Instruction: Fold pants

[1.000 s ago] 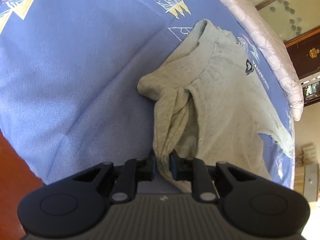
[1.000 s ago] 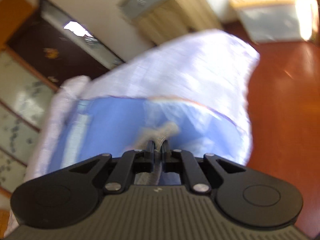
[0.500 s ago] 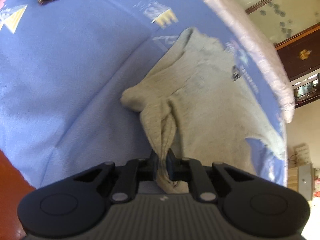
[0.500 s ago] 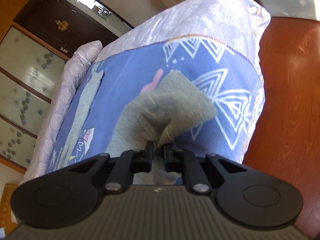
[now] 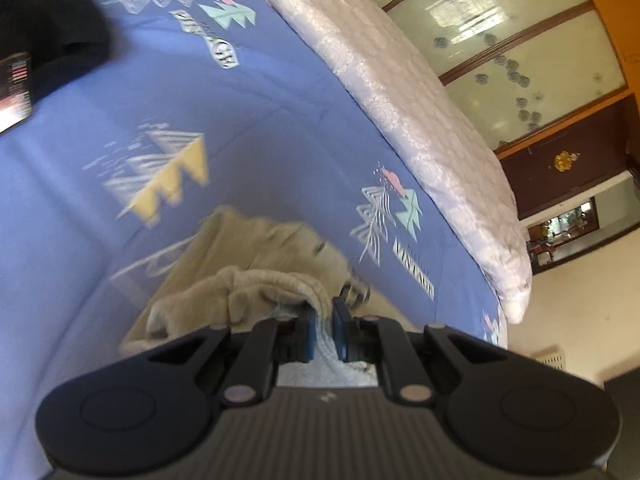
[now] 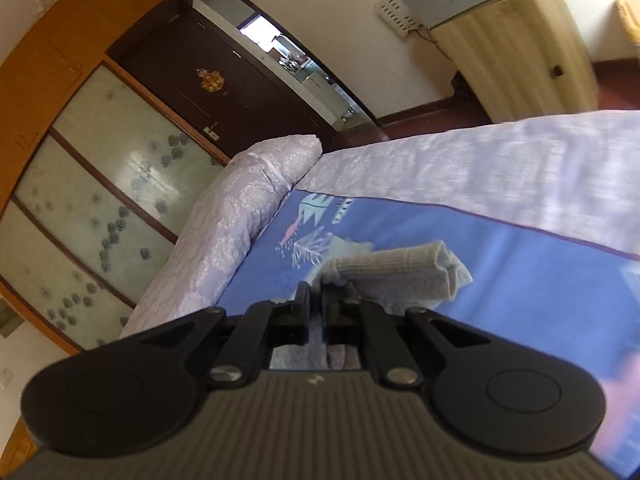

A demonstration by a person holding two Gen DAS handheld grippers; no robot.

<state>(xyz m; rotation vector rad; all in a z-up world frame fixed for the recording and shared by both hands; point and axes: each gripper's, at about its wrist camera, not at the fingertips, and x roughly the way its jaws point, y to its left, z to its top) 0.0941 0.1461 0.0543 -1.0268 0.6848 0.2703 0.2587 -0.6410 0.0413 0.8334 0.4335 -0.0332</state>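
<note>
Our left gripper (image 5: 324, 326) and right gripper (image 6: 315, 312) each pinch the gray pants (image 6: 404, 274). Bunched fabric runs toward 1 o'clock in the right wrist view, over the blue bedspread (image 6: 540, 280).

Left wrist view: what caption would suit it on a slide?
Left gripper pinches bunched beige pants over a blue patterned bedspread.

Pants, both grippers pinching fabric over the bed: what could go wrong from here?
1. The left gripper holds only a thin edge of the grey pants; it could slip out mid-fold.
2. Fabric is bunched near the left fingers, so the fold may land creased.
3. The right gripper grips near the ribbed cuff, which is already rolled; laying it on the blue bedspread could trap that roll.
</note>
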